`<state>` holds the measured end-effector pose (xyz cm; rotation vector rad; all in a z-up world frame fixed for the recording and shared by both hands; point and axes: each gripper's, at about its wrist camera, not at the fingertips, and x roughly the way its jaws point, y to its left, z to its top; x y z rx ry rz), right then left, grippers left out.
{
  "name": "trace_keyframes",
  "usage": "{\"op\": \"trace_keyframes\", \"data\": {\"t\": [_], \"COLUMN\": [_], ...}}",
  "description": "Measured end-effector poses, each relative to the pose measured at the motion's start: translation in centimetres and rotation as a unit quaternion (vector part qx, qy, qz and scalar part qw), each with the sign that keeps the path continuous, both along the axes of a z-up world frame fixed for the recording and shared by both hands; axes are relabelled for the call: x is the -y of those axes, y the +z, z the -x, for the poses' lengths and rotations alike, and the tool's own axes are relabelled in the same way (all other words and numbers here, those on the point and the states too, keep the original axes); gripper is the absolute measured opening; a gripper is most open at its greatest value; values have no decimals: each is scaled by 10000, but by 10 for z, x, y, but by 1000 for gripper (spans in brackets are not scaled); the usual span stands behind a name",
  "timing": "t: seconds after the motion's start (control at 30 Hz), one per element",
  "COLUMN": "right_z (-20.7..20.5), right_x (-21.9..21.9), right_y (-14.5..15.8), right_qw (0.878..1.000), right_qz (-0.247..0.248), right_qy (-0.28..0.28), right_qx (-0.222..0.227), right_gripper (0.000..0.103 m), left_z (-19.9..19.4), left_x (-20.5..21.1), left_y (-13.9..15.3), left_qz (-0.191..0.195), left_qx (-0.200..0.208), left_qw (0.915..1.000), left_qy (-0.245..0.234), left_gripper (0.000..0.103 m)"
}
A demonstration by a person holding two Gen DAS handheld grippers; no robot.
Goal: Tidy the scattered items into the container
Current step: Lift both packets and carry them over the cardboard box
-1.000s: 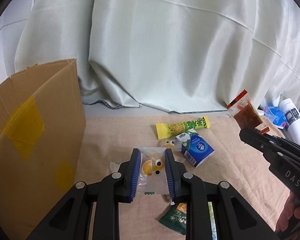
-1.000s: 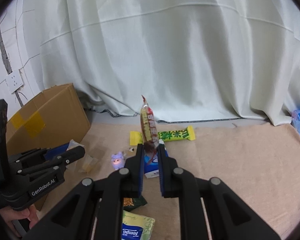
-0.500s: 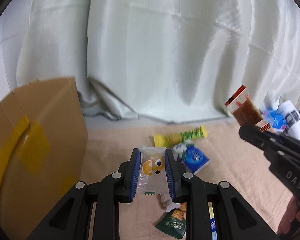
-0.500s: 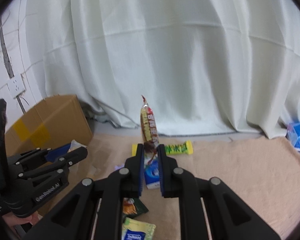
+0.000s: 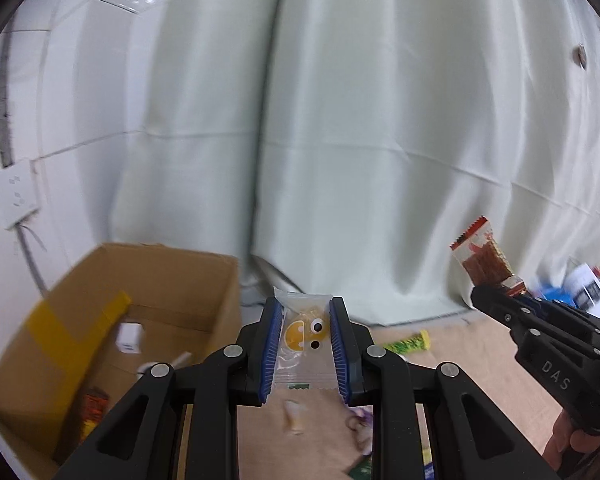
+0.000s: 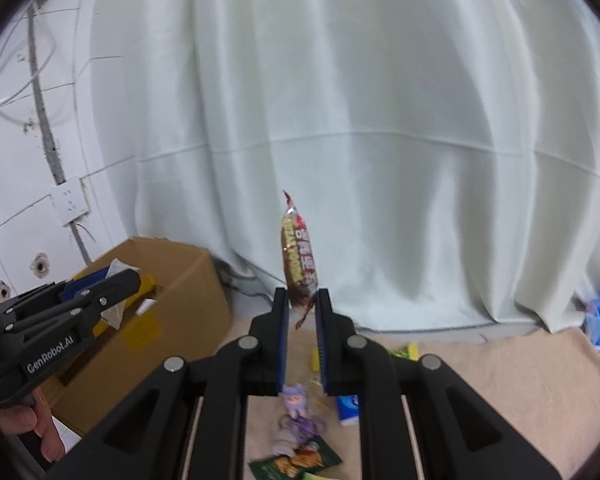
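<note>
Between my left tongs (image 5: 305, 346), a clear smiley-face candy packet (image 5: 303, 340) sits clamped, raised beside the open cardboard box (image 5: 148, 280) at left. My right tongs (image 6: 302, 342) pinch the lower end of a brown snack bar (image 6: 298, 264), upright in the air. Below on the beige cloth (image 6: 500, 380): a yellow-green wrapper (image 5: 408, 345), a purple toy (image 6: 294, 398), a green packet (image 6: 296, 462).

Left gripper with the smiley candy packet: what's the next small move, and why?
Probably carry the left gripper a little further left over the cardboard box, then open it. The smiley packet is clamped and lifted, but it sits just right of the box's open top. The right gripper holds the brown snack bar clear.
</note>
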<state>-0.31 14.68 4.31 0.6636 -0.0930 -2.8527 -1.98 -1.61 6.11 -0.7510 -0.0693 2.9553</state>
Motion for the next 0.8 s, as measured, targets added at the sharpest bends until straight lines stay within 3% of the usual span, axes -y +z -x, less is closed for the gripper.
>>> {"op": "trace_keyframes", "data": {"t": [0.43, 0.8], "right_z": [27, 41], "right_x": [103, 181], "right_y": [9, -2], "right_qw": [9936, 9833], "right_qz": [42, 76], "right_qy": [1123, 1815], "right_qx": [-103, 117], "right_gripper": [16, 16], "left_z": [-18, -29], "left_x": [113, 178], "left_y": [14, -8], "left_qz": [19, -2], "left_qx": [-55, 266], "left_qw": [9918, 9848], "left_qy": [1276, 1718], "left_gripper": [26, 26]}}
